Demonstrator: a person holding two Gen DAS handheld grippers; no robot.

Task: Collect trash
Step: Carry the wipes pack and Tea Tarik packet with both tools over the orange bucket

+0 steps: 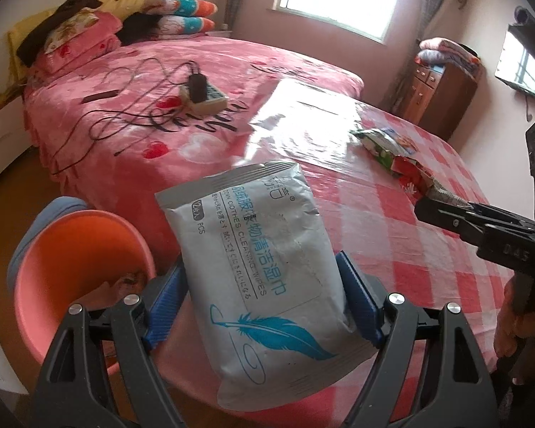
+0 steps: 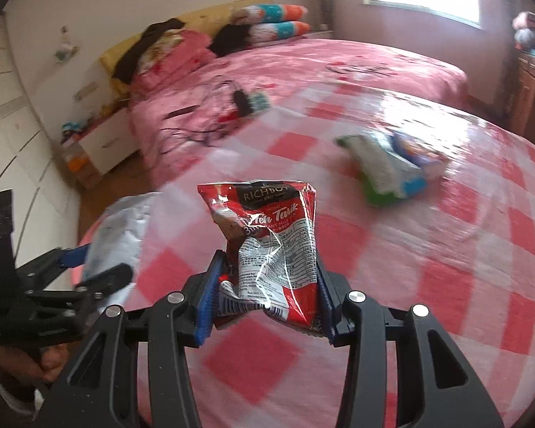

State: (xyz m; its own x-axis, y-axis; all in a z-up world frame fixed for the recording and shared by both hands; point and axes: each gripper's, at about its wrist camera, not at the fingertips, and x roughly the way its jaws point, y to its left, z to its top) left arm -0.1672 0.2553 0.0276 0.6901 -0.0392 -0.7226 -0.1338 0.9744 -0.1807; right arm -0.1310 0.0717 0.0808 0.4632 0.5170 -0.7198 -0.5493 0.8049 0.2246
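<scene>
Left gripper (image 1: 264, 299) clamped on a grey-white wet-wipes pack (image 1: 260, 271), blue pads pressed against both long edges, pack lifted clear of the red-and-white checked table (image 1: 428, 256) and tilted toward 11 o'clock. Down at 8 o'clock from the pack, a pink bin (image 1: 78, 267) beside the table edge, some scraps visible inside. Right gripper (image 2: 267, 292) clenched on a crumpled red milk-tea sachet (image 2: 267, 242), pads squeezing its lower half, top standing upright above the checked cloth. At 2 o'clock from the sachet, well apart, a green, white and blue snack wrapper (image 2: 388, 171) lying flat on the table, blurred. Same wrapper (image 1: 385, 142) seen in the left view at 1 o'clock from the pack. Beyond the table, toward 11 o'clock, a pink bed (image 1: 167, 107) with a power strip (image 1: 203, 96) and dark cables on the cover.
</scene>
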